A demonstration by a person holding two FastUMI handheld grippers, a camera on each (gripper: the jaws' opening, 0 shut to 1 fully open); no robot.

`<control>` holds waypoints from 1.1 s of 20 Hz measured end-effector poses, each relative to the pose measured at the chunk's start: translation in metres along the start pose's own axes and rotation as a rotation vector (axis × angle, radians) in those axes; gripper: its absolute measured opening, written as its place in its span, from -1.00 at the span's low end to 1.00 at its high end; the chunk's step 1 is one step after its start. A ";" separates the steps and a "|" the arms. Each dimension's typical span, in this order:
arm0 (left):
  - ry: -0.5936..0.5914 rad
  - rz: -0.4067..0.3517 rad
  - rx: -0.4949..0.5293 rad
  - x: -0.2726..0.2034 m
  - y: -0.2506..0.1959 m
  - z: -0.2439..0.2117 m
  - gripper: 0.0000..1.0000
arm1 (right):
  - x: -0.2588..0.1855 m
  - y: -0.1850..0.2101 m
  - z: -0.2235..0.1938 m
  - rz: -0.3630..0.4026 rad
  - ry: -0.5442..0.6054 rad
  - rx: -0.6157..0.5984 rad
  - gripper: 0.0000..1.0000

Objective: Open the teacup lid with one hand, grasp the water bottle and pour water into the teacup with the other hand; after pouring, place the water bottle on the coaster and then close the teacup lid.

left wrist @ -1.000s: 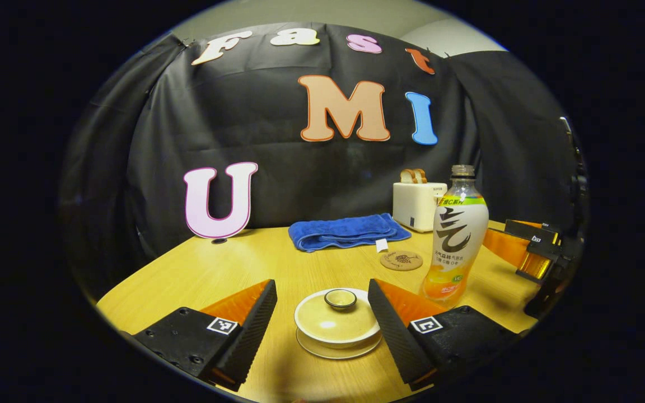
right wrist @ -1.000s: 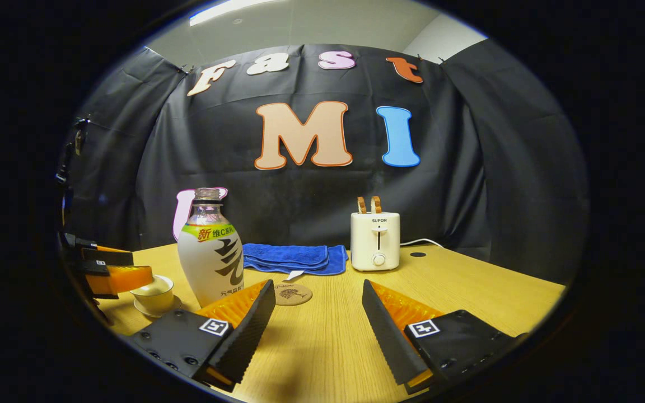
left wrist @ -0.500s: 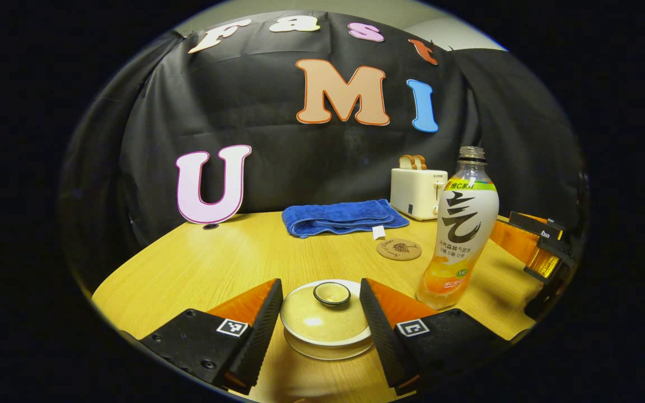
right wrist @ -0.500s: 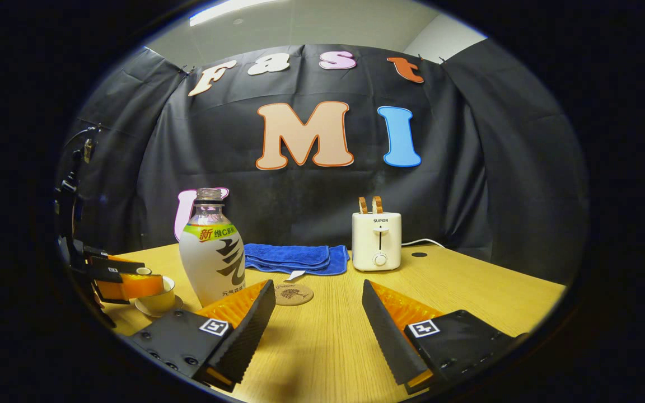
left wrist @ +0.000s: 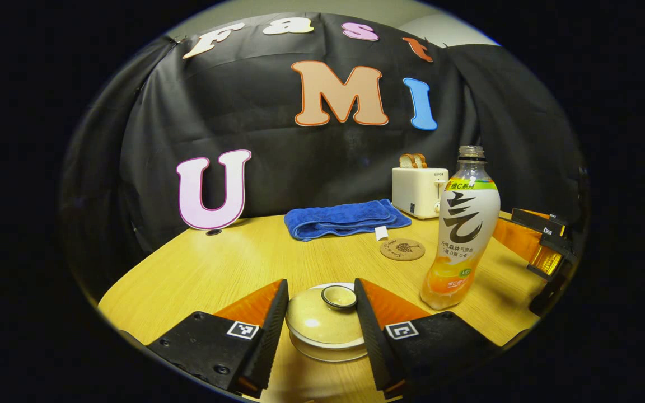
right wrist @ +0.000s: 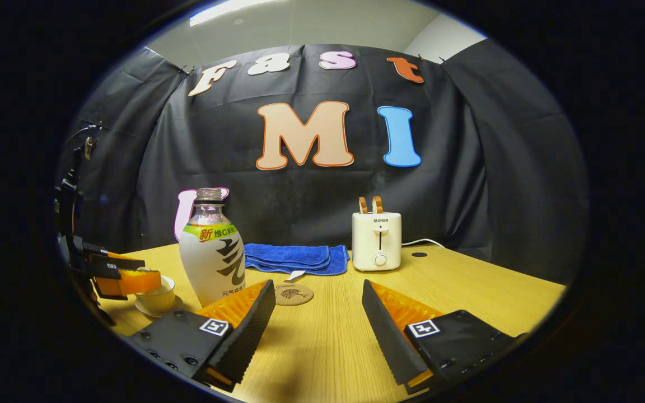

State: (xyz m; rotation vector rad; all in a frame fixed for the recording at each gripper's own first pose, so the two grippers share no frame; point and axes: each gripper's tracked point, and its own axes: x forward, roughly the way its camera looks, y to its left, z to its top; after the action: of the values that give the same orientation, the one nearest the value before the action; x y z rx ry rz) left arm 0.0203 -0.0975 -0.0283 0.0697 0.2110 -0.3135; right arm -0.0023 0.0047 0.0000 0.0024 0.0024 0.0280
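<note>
Here the left gripper (left wrist: pixel 320 319) sits low over the near edge of the round wooden tabletop (left wrist: pixel 227 268), its two fingers (left wrist: pixel 269 330) closed in on either side of the teacup lid (left wrist: pixel 322 322). Both fingers appear to touch the lid's rim, though I cannot tell how firmly they press. The lid, with its small ringed knob, rests on the teacup (right wrist: pixel 157 296), which stands on a pale saucer (left wrist: pixel 328 352). In the right gripper view that same gripper (right wrist: pixel 132 278) shows at the tabletop's left edge, level with the cup's top.

The right gripper (right wrist: pixel 318 327) hovers with its fingers spread wide apart and nothing between them, over bare wood near the front edge. The water bottle (right wrist: pixel 212 252) stands upright and uncapped just beside its left finger, apart from it, between the teacup and the coaster (right wrist: pixel 293 294). In the left gripper view the bottle (left wrist: pixel 461 229) holds a little orange liquid at the bottom, and the round cork coaster (left wrist: pixel 402 249) lies bare beside it, toward the middle of the tabletop.

Toward the far edge lie a folded blue towel (right wrist: pixel 294 257) and a white toaster (right wrist: pixel 377 240) with two slices of bread standing in its slots, its cord running off to the right.
</note>
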 end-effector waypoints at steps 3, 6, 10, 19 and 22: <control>-0.002 0.004 0.018 0.000 0.001 0.001 0.31 | 0.000 0.000 -0.001 0.000 0.000 0.000 0.98; -0.010 0.014 0.067 0.001 0.000 0.001 0.31 | 0.001 0.000 0.000 0.000 -0.001 0.000 1.00; -0.031 0.027 0.146 0.001 0.000 0.003 0.31 | 0.001 0.000 0.000 0.000 -0.001 -0.001 1.00; -0.068 0.000 0.087 0.005 -0.002 0.008 -0.45 | 0.000 0.000 -0.001 0.001 0.001 -0.001 0.98; -0.066 -0.023 0.080 0.003 -0.009 0.009 -0.48 | 0.001 0.000 -0.001 0.001 0.001 0.000 0.90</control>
State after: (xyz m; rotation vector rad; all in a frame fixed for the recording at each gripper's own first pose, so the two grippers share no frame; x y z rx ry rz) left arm 0.0223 -0.1075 -0.0209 0.1356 0.1340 -0.3469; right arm -0.0016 0.0050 -0.0006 0.0019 0.0038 0.0291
